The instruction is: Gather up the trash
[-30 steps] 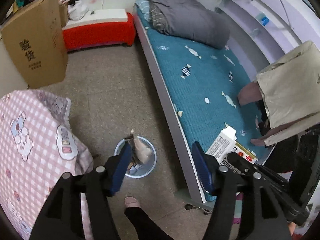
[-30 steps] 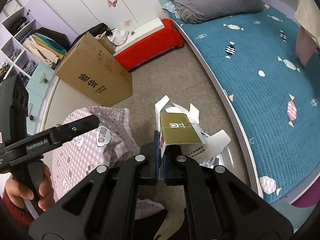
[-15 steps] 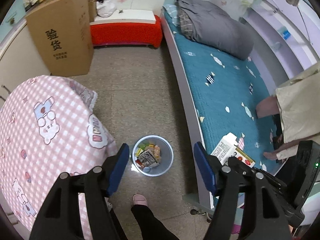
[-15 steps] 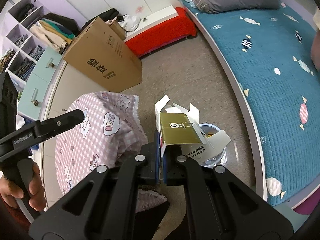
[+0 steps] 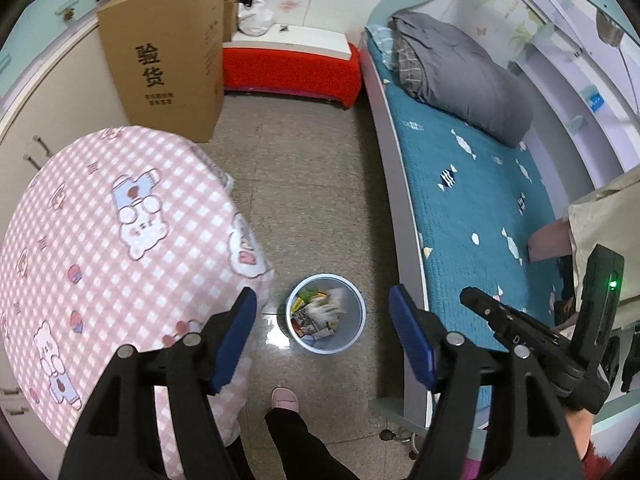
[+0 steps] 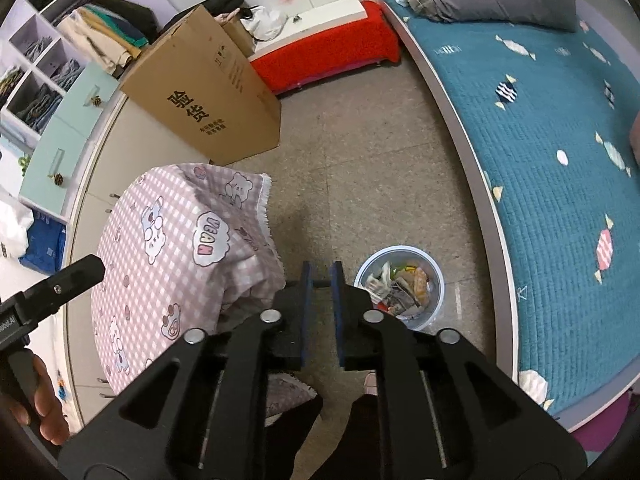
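Now the trash bin [image 6: 400, 286] stands on the floor just ahead and to the right of the right gripper [image 6: 319, 276], whose jaws have just been opening, a narrow gap with nothing between them. From the left gripper [image 5: 322, 316], jaws wide apart and empty, the bin lies straight below, between its fingers.

One bin [image 5: 325, 346], two tongs [image 5: 322, 314], one cardboard box [image 5: 168, 52].
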Available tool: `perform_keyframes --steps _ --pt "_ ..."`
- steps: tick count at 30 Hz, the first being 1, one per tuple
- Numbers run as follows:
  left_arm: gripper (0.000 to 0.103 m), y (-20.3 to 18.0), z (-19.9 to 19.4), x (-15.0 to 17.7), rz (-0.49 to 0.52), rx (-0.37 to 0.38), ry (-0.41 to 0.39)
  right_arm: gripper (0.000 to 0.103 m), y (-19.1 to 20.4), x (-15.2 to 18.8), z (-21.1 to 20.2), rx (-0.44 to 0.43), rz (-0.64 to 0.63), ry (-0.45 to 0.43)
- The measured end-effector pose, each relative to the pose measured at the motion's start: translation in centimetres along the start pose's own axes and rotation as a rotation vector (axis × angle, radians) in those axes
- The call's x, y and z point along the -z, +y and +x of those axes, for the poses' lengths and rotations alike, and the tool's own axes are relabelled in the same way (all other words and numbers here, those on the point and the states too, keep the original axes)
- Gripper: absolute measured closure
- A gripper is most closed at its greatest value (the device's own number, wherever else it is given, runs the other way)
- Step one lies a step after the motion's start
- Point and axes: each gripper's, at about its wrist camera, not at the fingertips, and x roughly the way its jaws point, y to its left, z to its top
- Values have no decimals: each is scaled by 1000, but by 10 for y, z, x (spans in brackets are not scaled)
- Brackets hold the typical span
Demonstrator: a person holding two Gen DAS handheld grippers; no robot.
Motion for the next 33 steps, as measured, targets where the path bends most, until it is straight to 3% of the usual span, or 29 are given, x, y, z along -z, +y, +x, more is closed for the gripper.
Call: perform_keyframes --steps 2,4,6,12,18,26,33 --pt "34 8 -6 4 -16 -7 -9 82 12 4 -4 -6 -20 -9" --pt "33 14 -14 8 -31 -9 -21 67 25 8 -9 -13 -42 -21" --pt "32 19 -20 12 -35 -13 -32 61 39 15 -17 -19 -69 -41" --pt "28 43 -61 28 -51 -25 -108 54 87 32 -45 -31 -141 -100" --pt "23 64 -127 49 -20 -48 -235 43 135 58 -95 -24 -173 -223" --pt "15 83 -233 104 111 -53 -430 34 198 135 -179 29 -161 -450" --pt "12 88 -298 159 209 -33 -528 27 234 207 -234 87 -165 -590"
